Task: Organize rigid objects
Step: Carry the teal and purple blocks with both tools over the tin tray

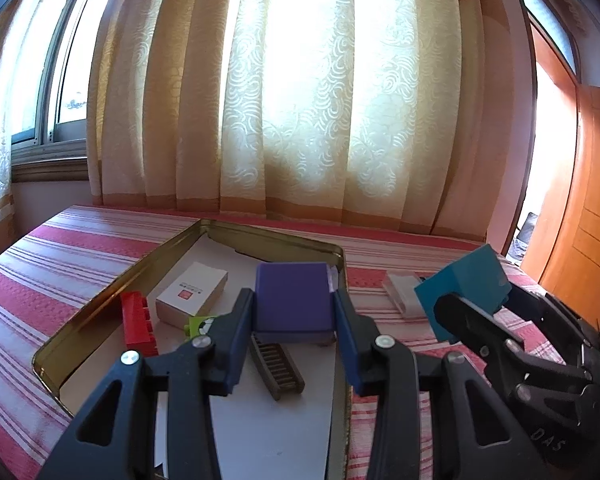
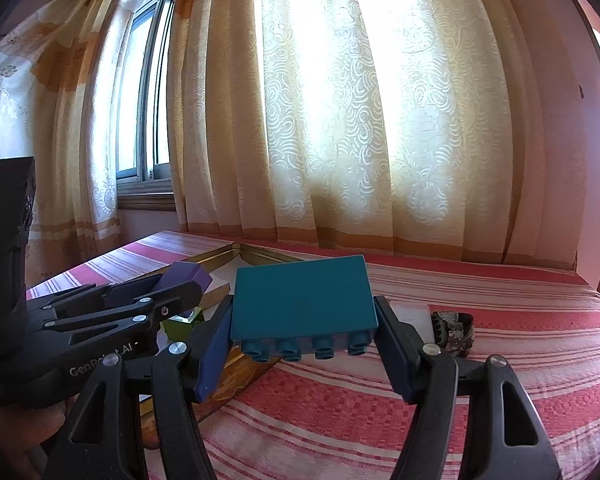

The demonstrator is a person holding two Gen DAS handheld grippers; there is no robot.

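- My left gripper [image 1: 293,312] is clamped on a purple block [image 1: 292,298], its pads pressing both sides, holding it up over the open gold tin [image 1: 100,304].
- My right gripper [image 2: 303,332] grips a teal building brick [image 2: 304,300] across its width, studs pointing back toward me, raised above the striped red and white cover [image 2: 460,380].
- From the left camera, that teal brick [image 1: 466,284] sits off to the right of the tin, outside its rim.
- Inside the tin: a red brick [image 1: 138,322] near the left wall, a small white box [image 1: 192,294] with a red mark just beside it, a green piece [image 1: 198,324] partly hidden behind my left gripper's finger, and a dark comb [image 1: 278,366] lying below the purple block.
- On the cover to the right of the tin lies a clear plastic piece [image 1: 404,292], and near it a dark patterned band [image 2: 454,332].
- Sunlit cream curtains [image 1: 300,100] hang behind everything.
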